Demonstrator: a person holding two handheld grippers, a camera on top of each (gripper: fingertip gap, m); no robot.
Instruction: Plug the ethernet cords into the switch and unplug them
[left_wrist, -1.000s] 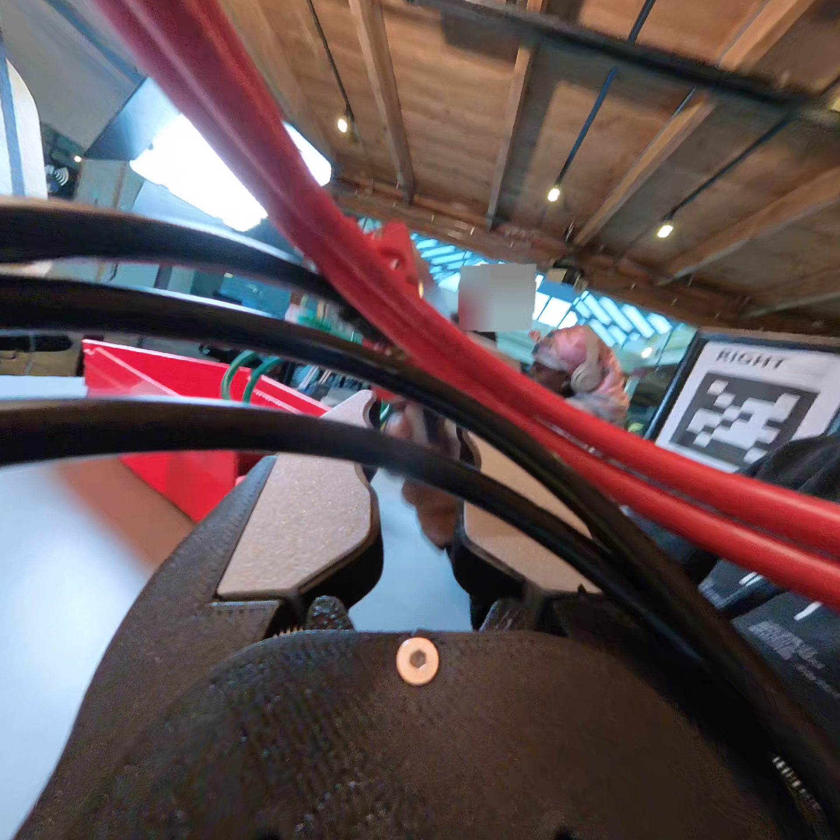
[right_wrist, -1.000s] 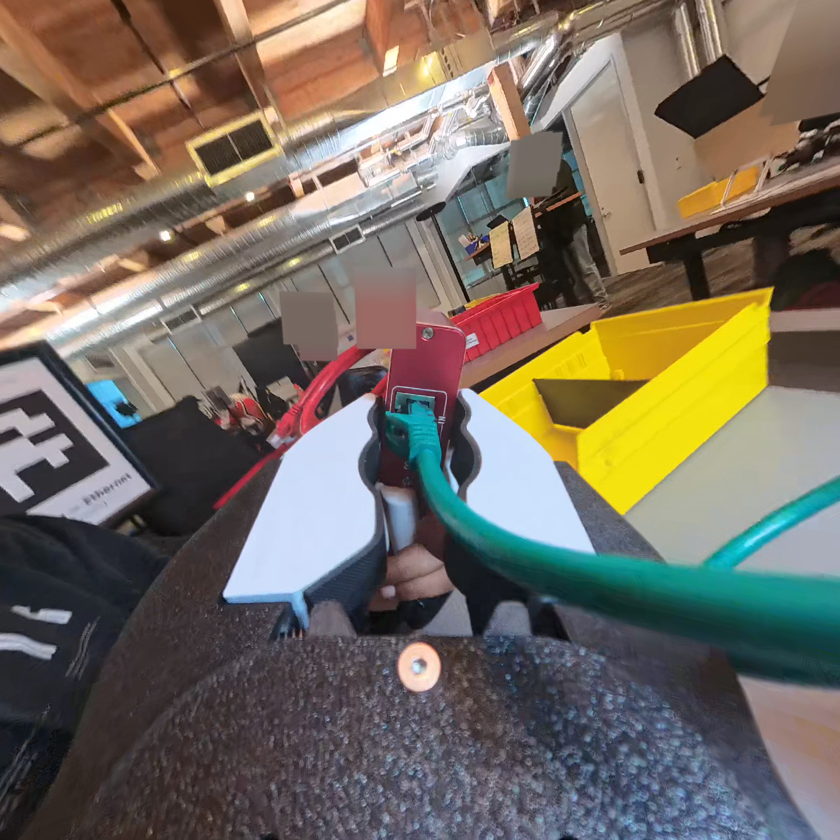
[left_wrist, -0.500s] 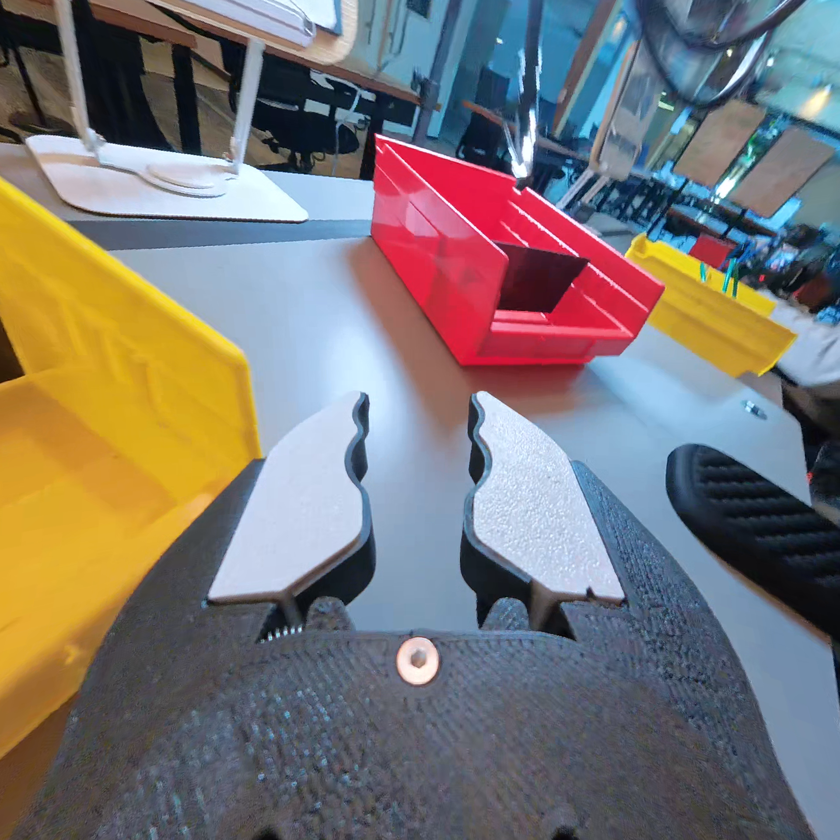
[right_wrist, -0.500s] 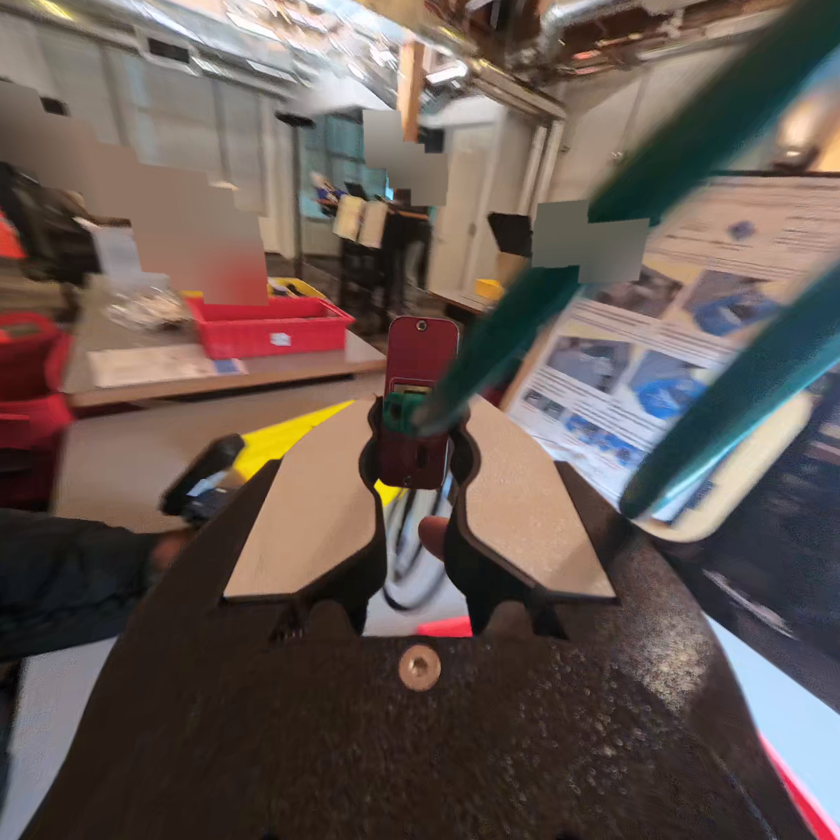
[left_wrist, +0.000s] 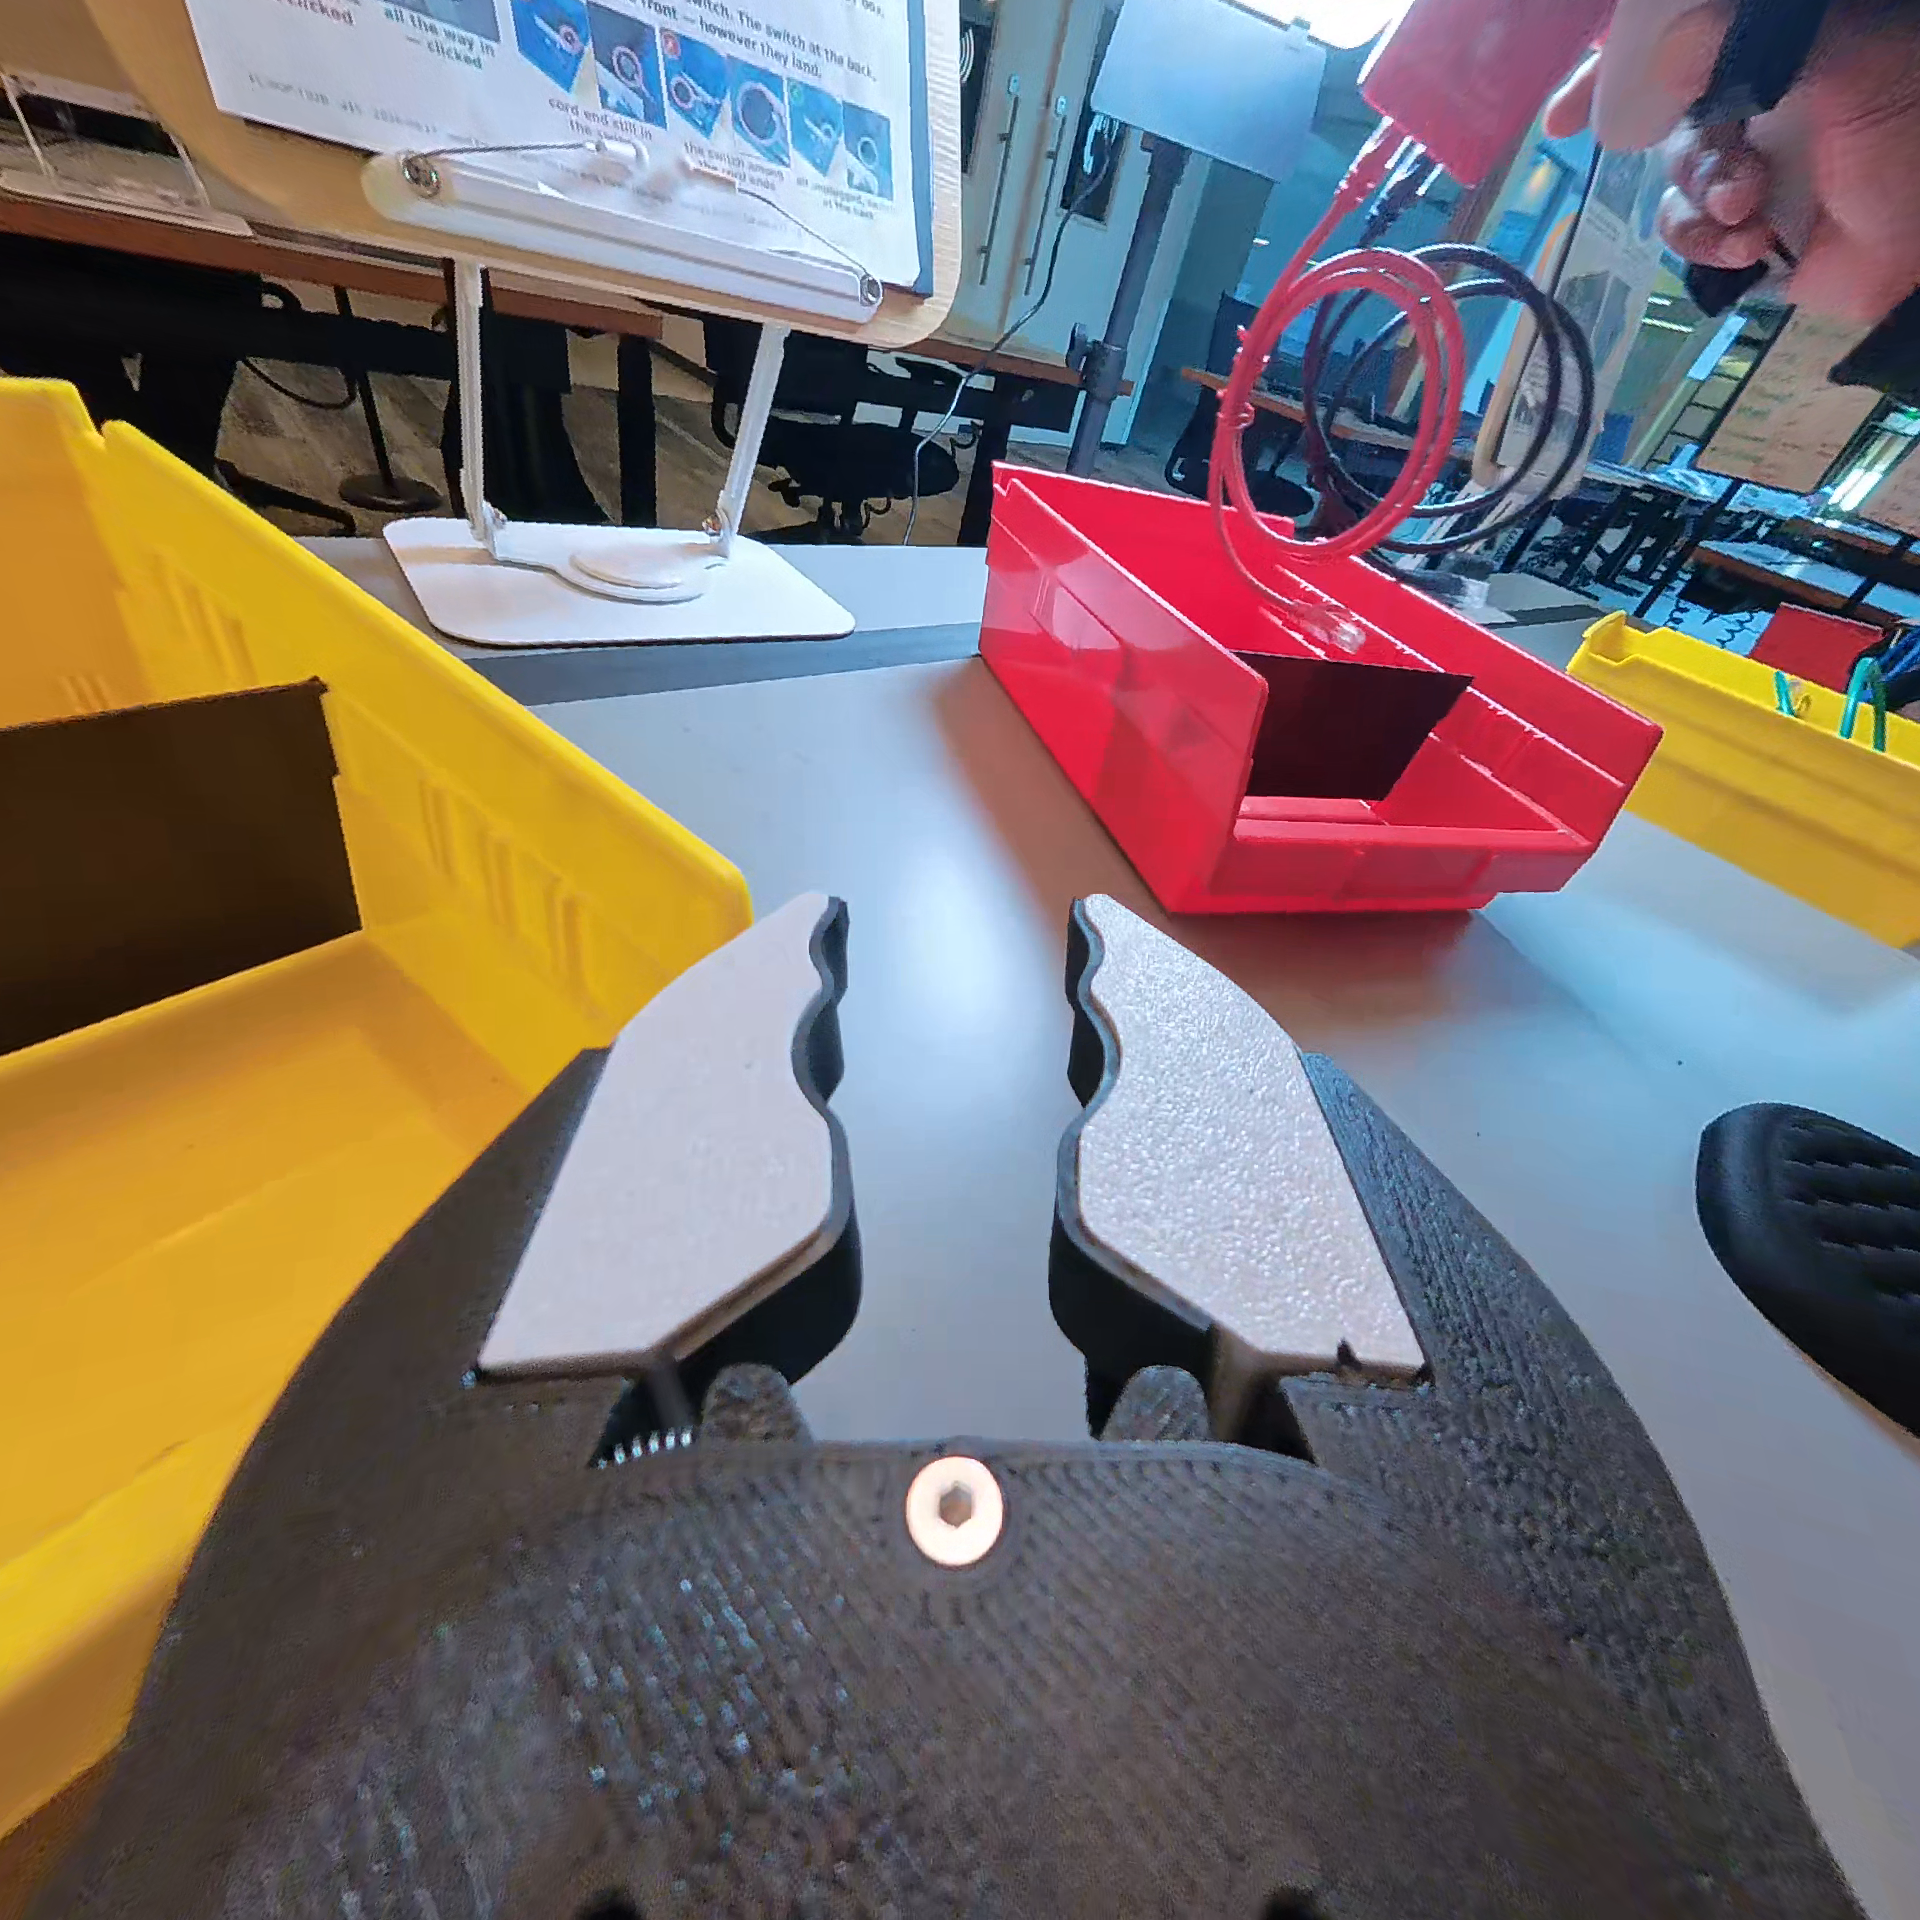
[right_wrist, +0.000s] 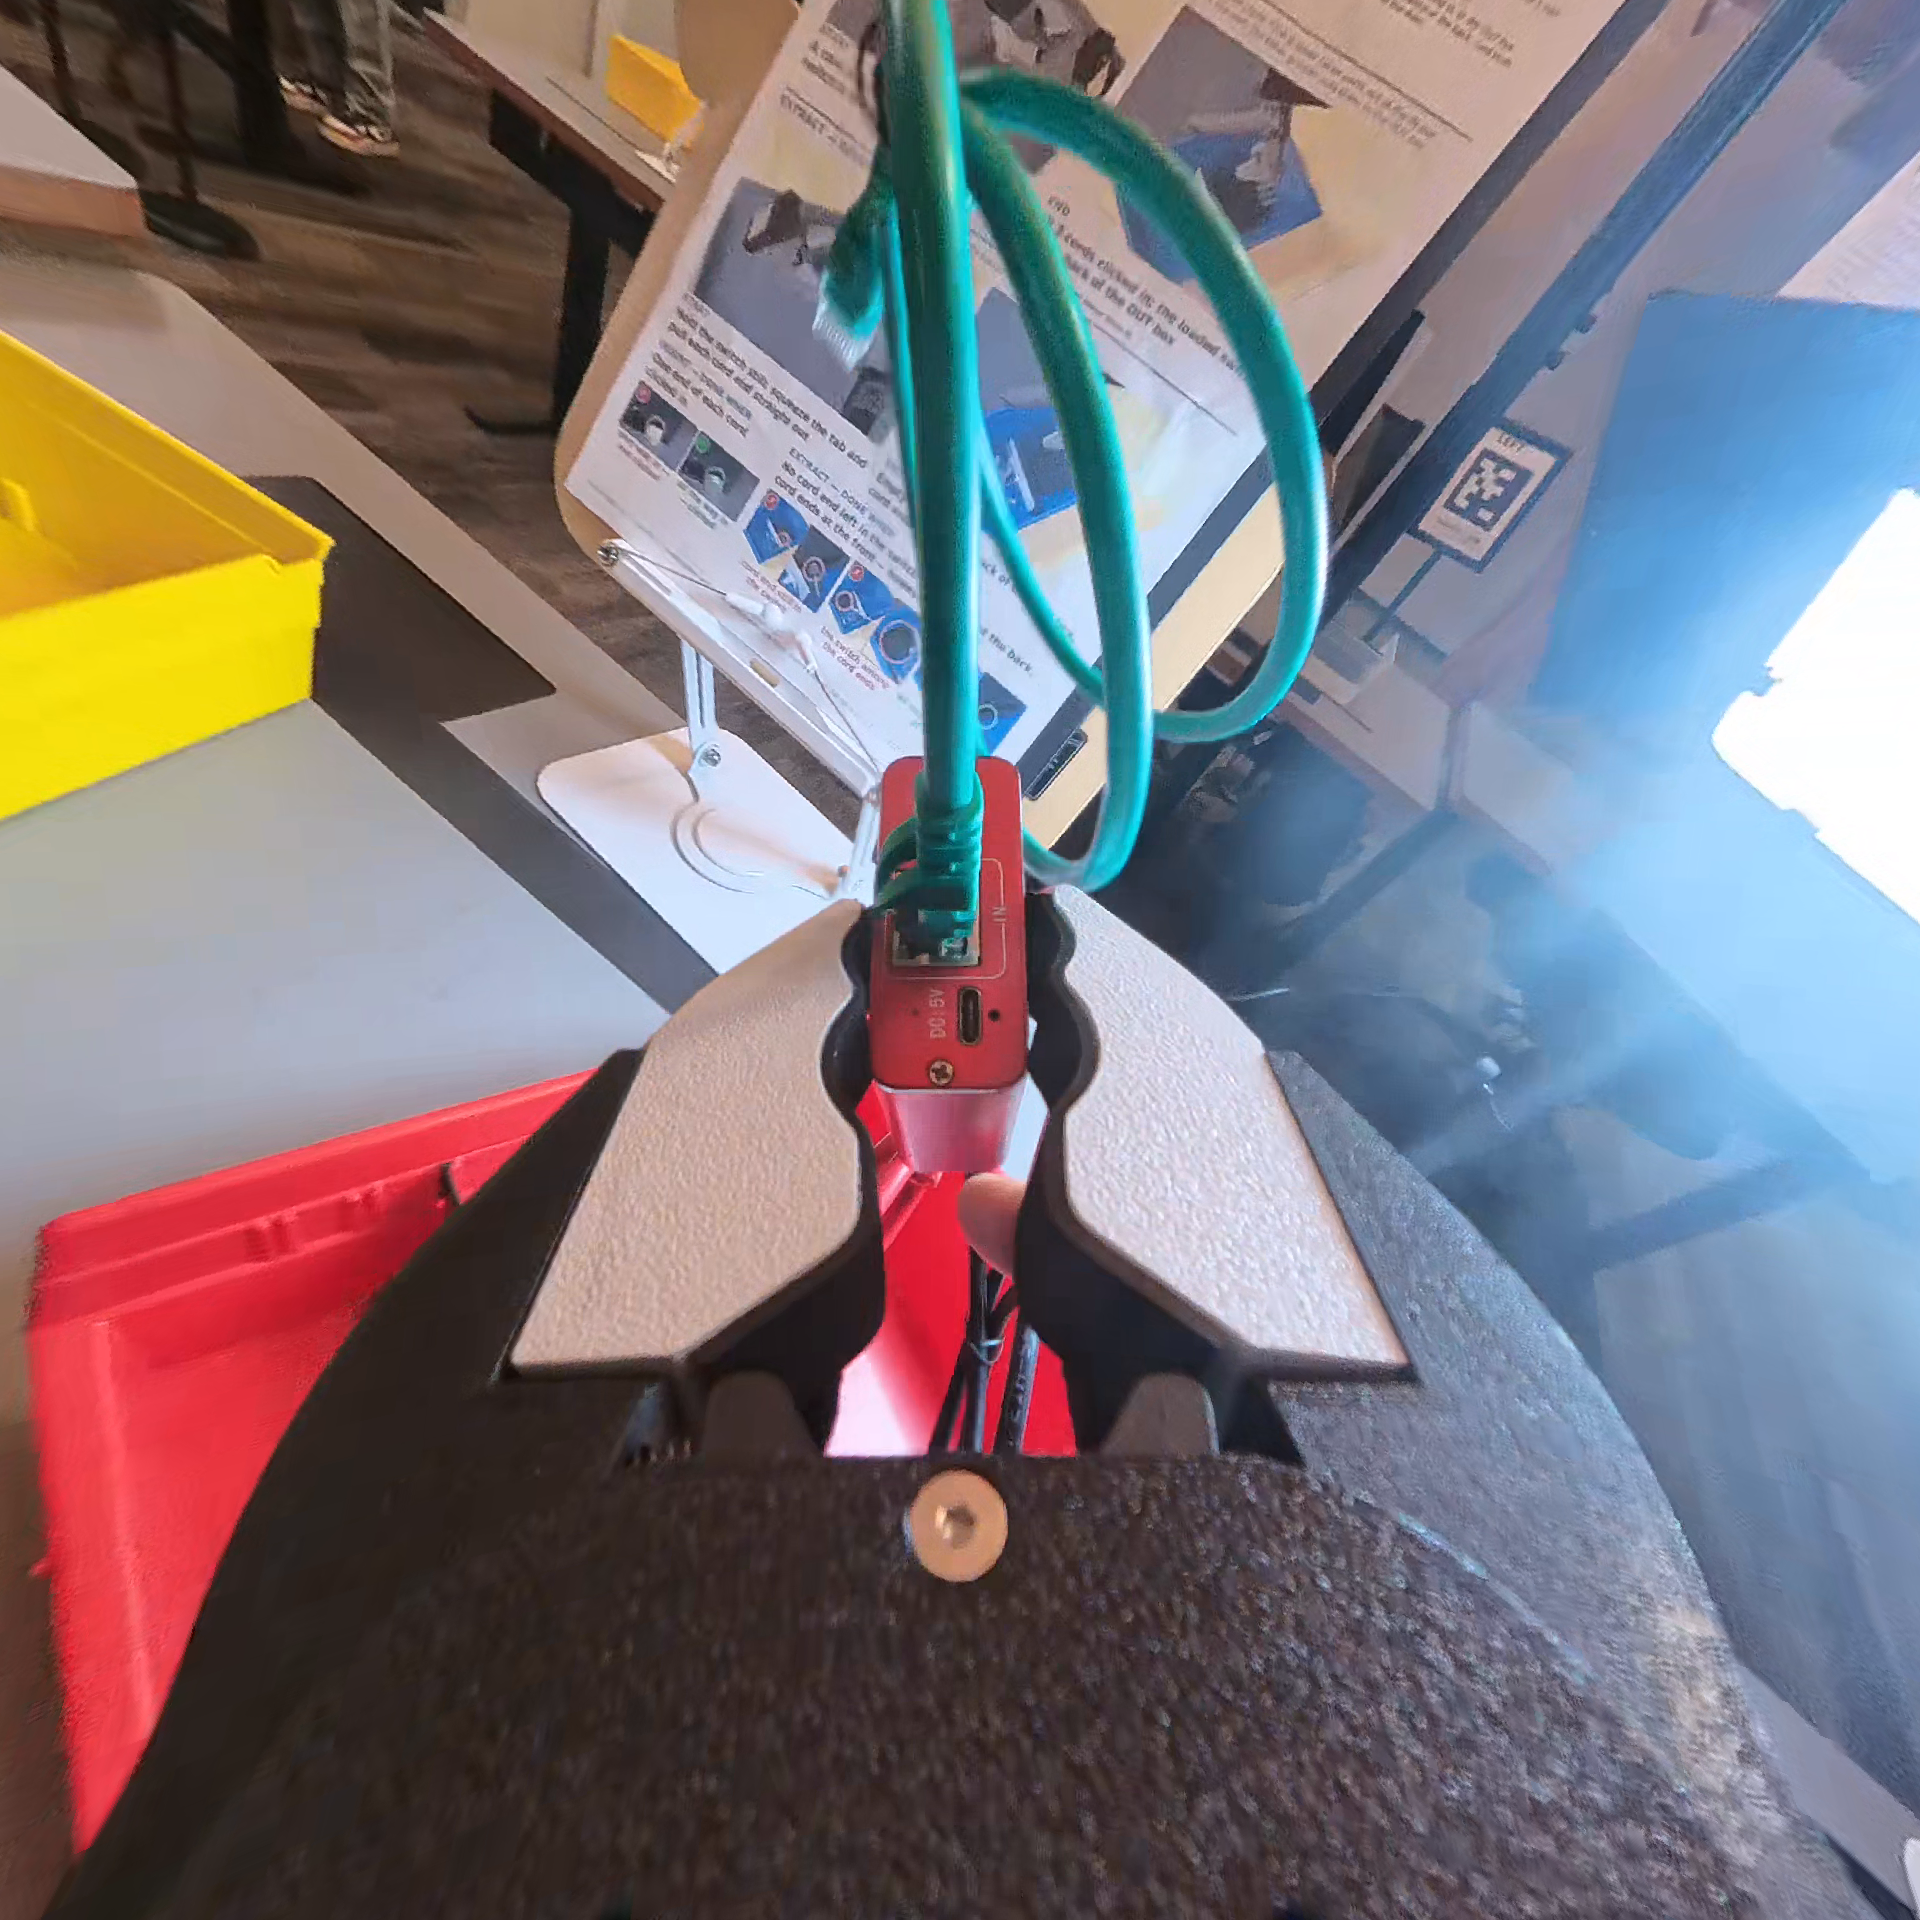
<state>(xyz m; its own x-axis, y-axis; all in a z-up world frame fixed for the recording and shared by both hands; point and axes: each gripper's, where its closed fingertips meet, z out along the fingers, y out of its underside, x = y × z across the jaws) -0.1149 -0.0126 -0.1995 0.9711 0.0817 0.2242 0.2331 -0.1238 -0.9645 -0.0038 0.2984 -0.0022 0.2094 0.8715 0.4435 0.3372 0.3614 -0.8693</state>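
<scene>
1. Left wrist view: the left hand-held gripper (left_wrist: 951, 1023) hovers low over the grey worktop (left_wrist: 935, 790), fingers apart and nothing between them. A yellow bin (left_wrist: 312, 935) sits at its left; ahead is the red bin (left_wrist: 1288, 748). Above that bin, held high at the top right, is the switch (left_wrist: 1475, 73), with a red cord (left_wrist: 1340, 416) and a black cord (left_wrist: 1517, 405) coiling down from it, the red cord's clear plug dangling just over the bin. A second yellow bin (left_wrist: 1766, 769) lies far right.

2. Right wrist view: the right hand-held gripper (right_wrist: 951, 997) is clamped on the small red switch (right_wrist: 951, 997), squeezing its sides. A green cord (right_wrist: 1039, 416) is seated in the port facing the camera and loops upward, its free plug (right_wrist: 847, 281) hanging loose. The red bin (right_wrist: 260, 1351) lies below; an instruction board (right_wrist: 831, 499) stands behind.

3. My read: the cords look plugged in, so we're at the turn, with unplugging next.

4. The next move probably calls for the empty left gripper to rise to the switch, pinch one plug at its boot, press the latch tab and pull straight out while the right holds firm.
</scene>
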